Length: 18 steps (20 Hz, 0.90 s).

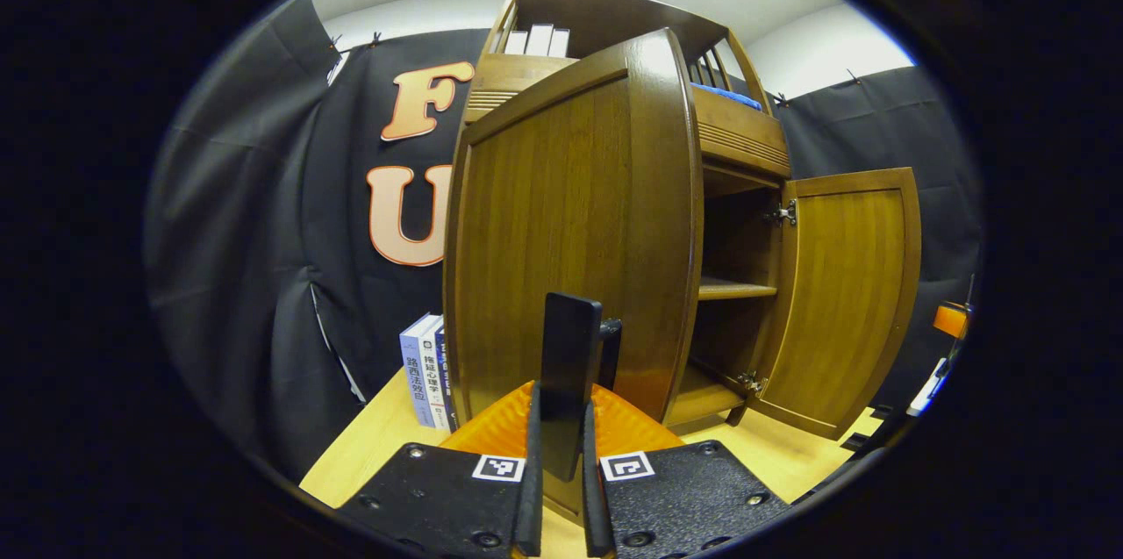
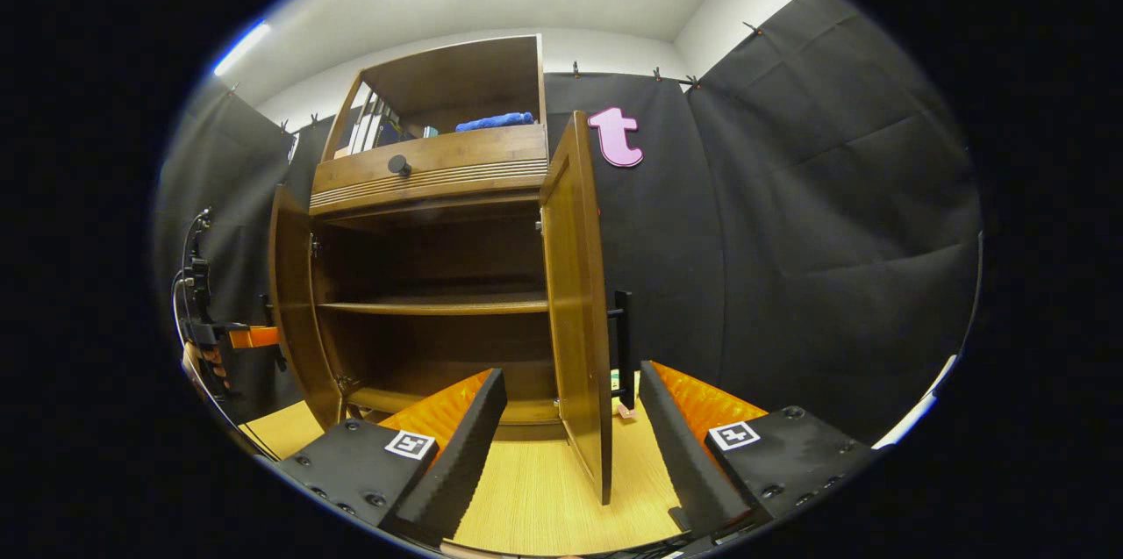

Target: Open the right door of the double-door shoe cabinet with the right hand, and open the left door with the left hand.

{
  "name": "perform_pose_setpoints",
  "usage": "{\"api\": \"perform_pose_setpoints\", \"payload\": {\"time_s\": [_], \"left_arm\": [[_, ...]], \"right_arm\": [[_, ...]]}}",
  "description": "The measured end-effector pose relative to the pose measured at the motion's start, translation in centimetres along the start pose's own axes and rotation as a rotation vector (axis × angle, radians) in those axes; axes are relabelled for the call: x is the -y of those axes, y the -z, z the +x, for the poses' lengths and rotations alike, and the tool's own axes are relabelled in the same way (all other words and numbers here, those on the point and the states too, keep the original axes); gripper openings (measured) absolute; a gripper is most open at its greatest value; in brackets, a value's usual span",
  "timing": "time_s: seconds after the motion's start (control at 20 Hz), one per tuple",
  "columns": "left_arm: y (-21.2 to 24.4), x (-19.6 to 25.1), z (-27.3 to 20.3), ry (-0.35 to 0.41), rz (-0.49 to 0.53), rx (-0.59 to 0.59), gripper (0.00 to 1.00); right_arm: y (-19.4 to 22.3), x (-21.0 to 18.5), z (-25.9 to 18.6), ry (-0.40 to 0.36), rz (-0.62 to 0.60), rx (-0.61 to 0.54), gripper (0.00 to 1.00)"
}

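My left gripper (image 1: pixel 561 489) pinches the flat handle (image 1: pixel 568 366) of the smooth wooden left door (image 1: pixel 570 234); my right gripper (image 2: pixel 570 445) is spread, the right door (image 2: pixel 579 296) edge at 12 o'clock.

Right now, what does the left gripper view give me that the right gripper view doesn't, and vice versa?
Left gripper view adds: the left gripper shut on the left door's handle, and books standing beside the cabinet.
Right gripper view adds: the drawer knob, the right door's handle, and the right gripper open, a finger on each side of the right door, apparently not touching it.
Shared: both doors open, the inner shelf, and a blue cloth up top.
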<state>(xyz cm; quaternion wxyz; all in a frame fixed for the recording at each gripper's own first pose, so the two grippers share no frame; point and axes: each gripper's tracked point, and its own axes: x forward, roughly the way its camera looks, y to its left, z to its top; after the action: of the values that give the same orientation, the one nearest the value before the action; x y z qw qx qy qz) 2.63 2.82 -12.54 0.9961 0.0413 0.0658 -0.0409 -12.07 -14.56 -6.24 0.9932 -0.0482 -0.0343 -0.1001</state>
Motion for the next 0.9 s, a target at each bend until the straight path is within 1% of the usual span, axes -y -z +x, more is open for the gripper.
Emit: {"api": "perform_pose_setpoints", "payload": {"time_s": [0.15, 0.3, 0.4, 0.45, 0.5, 0.55, 0.7, 0.8, 0.85, 0.9], "left_arm": [[-0.2, -1.4, -0.8, -0.021, -0.001, 0.005, 0.18], [-0.3, -2.9, -1.5, -0.039, -0.016, 0.009, 0.17], [-0.3, -4.1, -2.0, -0.05, -0.009, 0.01, 0.17], [-0.4, -4.8, -2.2, -0.059, -0.001, 0.011, 0.16], [-0.4, -5.5, -2.4, -0.073, 0.005, 0.012, 0.16], [-0.4, -6.3, -2.6, -0.085, 0.009, 0.013, 0.15], [-0.3, -8.4, -2.8, -0.119, 0.005, 0.017, 0.16], [-0.4, -9.8, -3.1, -0.137, -0.008, 0.022, 0.1], [-0.3, -10.2, -3.2, -0.13, -0.021, 0.022, 0.0], [-0.3, -10.3, -3.3, -0.113, -0.042, 0.022, 0.08]], "right_arm": [[0.5, -0.7, 0.7, -0.015, 0.003, -0.011, 0.98], [0.8, -0.9, 1.4, -0.014, 0.003, -0.014, 0.98], [1.0, -1.1, 1.7, -0.014, 0.005, -0.016, 0.98], [1.0, -1.3, 1.8, -0.016, 0.006, -0.016, 0.98], [0.8, -1.6, 2.0, -0.018, 0.007, -0.017, 1.0], [0.7, -1.9, 2.2, -0.022, 0.005, -0.015, 0.98], [0.4, -2.7, 2.5, -0.023, -0.016, -0.007, 0.98], [0.0, -3.3, 2.7, -0.03, -0.024, -0.001, 0.98], [-0.1, -3.6, 2.7, -0.032, -0.026, 0.002, 0.98], [-0.3, -3.9, 2.7, -0.035, -0.028, 0.007, 0.98]]}}
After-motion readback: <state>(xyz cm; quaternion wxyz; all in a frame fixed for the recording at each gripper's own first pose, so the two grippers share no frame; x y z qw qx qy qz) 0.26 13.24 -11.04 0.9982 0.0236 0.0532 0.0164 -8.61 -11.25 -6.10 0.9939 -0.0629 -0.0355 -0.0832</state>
